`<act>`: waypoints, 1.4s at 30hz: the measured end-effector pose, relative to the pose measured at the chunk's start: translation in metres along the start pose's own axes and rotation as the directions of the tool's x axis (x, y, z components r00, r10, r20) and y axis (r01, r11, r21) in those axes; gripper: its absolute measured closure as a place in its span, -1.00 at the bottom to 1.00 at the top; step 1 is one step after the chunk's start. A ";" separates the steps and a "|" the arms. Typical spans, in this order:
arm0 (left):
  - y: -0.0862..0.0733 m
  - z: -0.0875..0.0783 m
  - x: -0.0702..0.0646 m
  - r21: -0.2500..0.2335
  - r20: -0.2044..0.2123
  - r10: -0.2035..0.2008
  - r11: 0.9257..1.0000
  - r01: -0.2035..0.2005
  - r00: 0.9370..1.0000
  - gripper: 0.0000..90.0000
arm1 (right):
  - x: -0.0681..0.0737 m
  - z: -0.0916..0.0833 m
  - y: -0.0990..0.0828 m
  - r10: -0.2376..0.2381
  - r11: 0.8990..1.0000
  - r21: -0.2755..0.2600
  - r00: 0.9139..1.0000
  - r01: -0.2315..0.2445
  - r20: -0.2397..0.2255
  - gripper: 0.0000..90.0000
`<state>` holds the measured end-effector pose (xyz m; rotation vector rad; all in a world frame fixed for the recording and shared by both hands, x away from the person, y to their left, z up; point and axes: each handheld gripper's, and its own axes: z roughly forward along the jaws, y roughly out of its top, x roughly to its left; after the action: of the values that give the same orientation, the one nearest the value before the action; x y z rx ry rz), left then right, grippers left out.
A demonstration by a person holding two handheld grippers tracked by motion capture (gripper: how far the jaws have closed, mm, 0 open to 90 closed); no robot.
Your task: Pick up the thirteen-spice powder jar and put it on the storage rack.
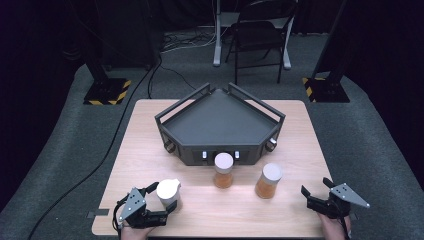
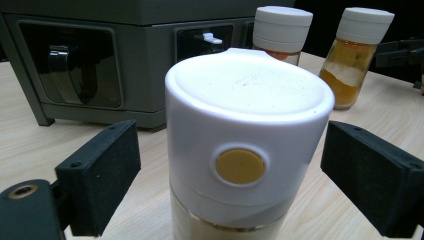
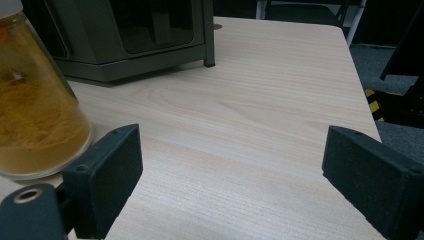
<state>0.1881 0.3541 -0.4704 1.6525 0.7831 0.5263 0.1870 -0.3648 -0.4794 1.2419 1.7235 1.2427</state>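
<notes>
Left gripper (image 1: 161, 196) at the near left of the table (image 1: 150, 150): jaws spread to either side of a white-capped jar (image 1: 167, 192), a visible gap between each pad and the cap, so nothing is clamped; in the left gripper view the white-capped jar (image 2: 247, 145) stands upright between the black pads (image 2: 100, 175), its cap bearing a round yellow dot, pale contents visible below the cap; left gripper (image 2: 230, 185) jaws unclenched.

Right gripper (image 1: 316, 192) at the near right of the table, jaws wide and released, bare wood between them; in the right gripper view the right gripper (image 3: 232, 170) sits just right of an orange-filled jar (image 3: 35, 105), not touching it.

Two orange-filled jars with white lids stand upright mid-table: one (image 1: 223, 170) just in front of the dark grey tray unit (image 1: 220, 122), the other (image 1: 269, 181) to its right and nearer; both well apart from the white-capped jar.
</notes>
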 end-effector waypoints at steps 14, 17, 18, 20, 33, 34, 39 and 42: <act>0.001 0.008 0.000 0.028 0.000 0.006 1.000 -0.006 1.000 -0.40 | 0.001 0.000 0.000 -0.008 1.000 0.002 1.000 0.008 -0.001 -0.81; 0.001 0.009 -0.001 0.027 0.000 0.010 1.000 -0.010 1.000 -0.35 | 0.001 0.000 0.000 -0.008 1.000 0.002 1.000 0.008 -0.001 -0.81; 0.000 0.009 -0.001 0.025 -0.001 0.012 1.000 -0.012 1.000 -0.35 | 0.001 0.000 0.000 -0.008 1.000 0.002 1.000 0.008 -0.001 -0.81; 0.000 0.009 -0.001 0.021 -0.002 0.016 1.000 -0.016 1.000 -0.34 | 0.001 0.000 0.000 -0.009 1.000 0.002 1.000 0.009 0.000 -0.81; -0.002 0.008 -0.002 0.013 -0.007 0.023 1.000 -0.023 1.000 -0.32 | 0.001 0.000 0.000 -0.009 1.000 0.001 1.000 0.009 -0.001 -0.81; -0.002 0.008 -0.002 0.012 -0.008 0.023 1.000 -0.023 1.000 -0.32 | 0.001 0.000 0.000 -0.008 1.000 0.002 1.000 0.008 -0.001 -0.81; -0.002 0.008 -0.003 0.011 -0.009 0.024 1.000 -0.024 1.000 -0.32 | 0.000 0.000 0.001 -0.010 1.000 0.004 1.000 0.010 -0.002 -0.81; -0.001 0.008 -0.002 0.013 -0.007 0.021 1.000 -0.021 1.000 -0.32 | 0.001 0.001 0.001 -0.011 1.000 0.006 1.000 0.011 -0.001 -0.81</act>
<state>0.1924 0.3473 -0.4734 1.6730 0.7767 0.5436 0.1877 -0.3638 -0.4785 1.2338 1.7342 1.2321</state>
